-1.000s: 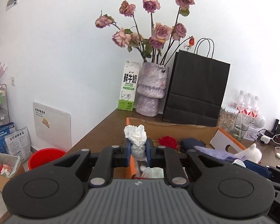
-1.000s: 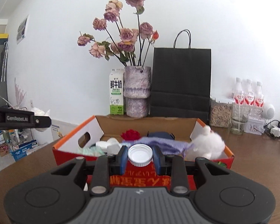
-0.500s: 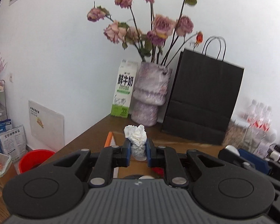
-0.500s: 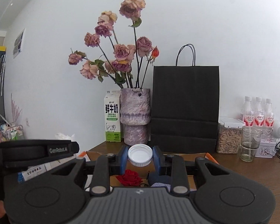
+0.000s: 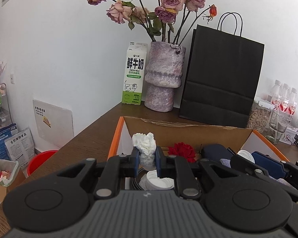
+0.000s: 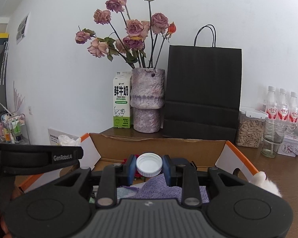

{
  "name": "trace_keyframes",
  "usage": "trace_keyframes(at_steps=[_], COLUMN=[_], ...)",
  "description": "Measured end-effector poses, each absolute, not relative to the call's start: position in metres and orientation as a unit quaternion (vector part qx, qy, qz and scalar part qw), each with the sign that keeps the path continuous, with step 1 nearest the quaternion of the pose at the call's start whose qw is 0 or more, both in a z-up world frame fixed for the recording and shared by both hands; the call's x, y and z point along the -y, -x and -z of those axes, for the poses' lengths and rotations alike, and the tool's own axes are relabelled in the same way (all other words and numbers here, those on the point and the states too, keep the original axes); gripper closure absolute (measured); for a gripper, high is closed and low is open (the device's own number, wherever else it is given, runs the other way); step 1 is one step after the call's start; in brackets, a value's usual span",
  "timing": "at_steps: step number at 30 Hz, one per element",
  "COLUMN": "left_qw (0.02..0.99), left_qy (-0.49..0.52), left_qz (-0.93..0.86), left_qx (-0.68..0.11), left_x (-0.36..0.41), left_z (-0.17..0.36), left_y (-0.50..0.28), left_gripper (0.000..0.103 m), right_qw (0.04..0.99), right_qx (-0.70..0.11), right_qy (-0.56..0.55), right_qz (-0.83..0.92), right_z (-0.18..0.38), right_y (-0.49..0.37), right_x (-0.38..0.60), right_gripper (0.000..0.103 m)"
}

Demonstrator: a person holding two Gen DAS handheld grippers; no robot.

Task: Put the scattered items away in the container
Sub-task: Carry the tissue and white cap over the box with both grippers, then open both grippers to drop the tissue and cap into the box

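Observation:
My left gripper point(image 5: 147, 158) is shut on a crumpled white tissue point(image 5: 144, 143) and holds it above the left end of the open cardboard box point(image 5: 188, 128) with orange edges. My right gripper point(image 6: 149, 167) is shut on a white bottle cap point(image 6: 149, 164) and holds it above the same box point(image 6: 159, 144). In the box lie a red fabric rose point(image 5: 181, 150), a dark blue pouch point(image 5: 214, 153), a white lid point(image 5: 159, 182) and a purple cloth point(image 6: 159, 186). A white plush toy point(image 6: 265, 182) rests at the box's right wall.
Behind the box stand a milk carton point(image 5: 134, 79), a purple vase with dried roses point(image 5: 163, 77) and a black paper bag point(image 5: 220, 83). A seed jar point(image 6: 248, 130), a glass point(image 6: 273, 137) and water bottles point(image 6: 282, 107) stand at right. A red bucket point(image 5: 40, 160) sits on the floor left.
Both grippers have moved forward and now tilt down over the box, so its inside shows again. Each still holds its item.

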State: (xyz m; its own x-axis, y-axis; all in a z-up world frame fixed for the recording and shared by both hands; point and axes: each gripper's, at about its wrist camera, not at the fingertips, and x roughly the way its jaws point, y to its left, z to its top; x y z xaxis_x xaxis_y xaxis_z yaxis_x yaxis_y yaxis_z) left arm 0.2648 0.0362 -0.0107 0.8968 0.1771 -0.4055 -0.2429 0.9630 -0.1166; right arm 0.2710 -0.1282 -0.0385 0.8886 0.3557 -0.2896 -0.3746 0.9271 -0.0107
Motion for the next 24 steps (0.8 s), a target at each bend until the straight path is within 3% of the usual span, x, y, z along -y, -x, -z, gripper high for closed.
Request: trace_keyframes(at_steps=[6, 8, 9, 10, 11, 13, 15, 24], left_qw=[0.971, 0.972, 0.973, 0.975, 0.976, 0.978, 0.978, 0.985], left_qy=[0.072, 0.071, 0.07, 0.07, 0.071, 0.074, 0.085, 0.087], left_qz=[-0.103, -0.106, -0.107, -0.108, -0.113, -0.123, -0.14, -0.127], left_qx=[-0.204, -0.196, -0.189, -0.183, -0.174, -0.153, -0.127, -0.084], left_x=[-0.032, -0.032, -0.032, -0.032, -0.032, -0.034, -0.039, -0.037], left_z=[0.014, 0.014, 0.013, 0.012, 0.011, 0.008, 0.006, 0.002], left_y=[-0.265, -0.262, -0.26, -0.258, -0.254, -0.249, -0.242, -0.23], left_gripper=[0.086, 0.08, 0.073, 0.063, 0.057, 0.024, 0.0, 0.0], right_qw=[0.974, 0.975, 0.976, 0.977, 0.979, 0.981, 0.982, 0.983], right_qx=[-0.139, -0.139, -0.136, -0.13, -0.123, -0.112, -0.103, -0.085], right_qy=[0.021, 0.016, 0.012, 0.008, 0.005, -0.005, -0.022, -0.024], right_qz=[-0.176, -0.173, -0.171, -0.167, -0.16, -0.16, -0.158, -0.159], right_z=[0.037, 0.036, 0.036, 0.035, 0.034, 0.03, 0.027, 0.022], right_y=[-0.27, -0.268, -0.267, -0.264, -0.262, -0.258, -0.254, -0.239], right_x=[0.136, 0.14, 0.142, 0.144, 0.146, 0.151, 0.158, 0.164], right_gripper=[0.075, 0.059, 0.037, 0.024, 0.022, 0.014, 0.001, 0.0])
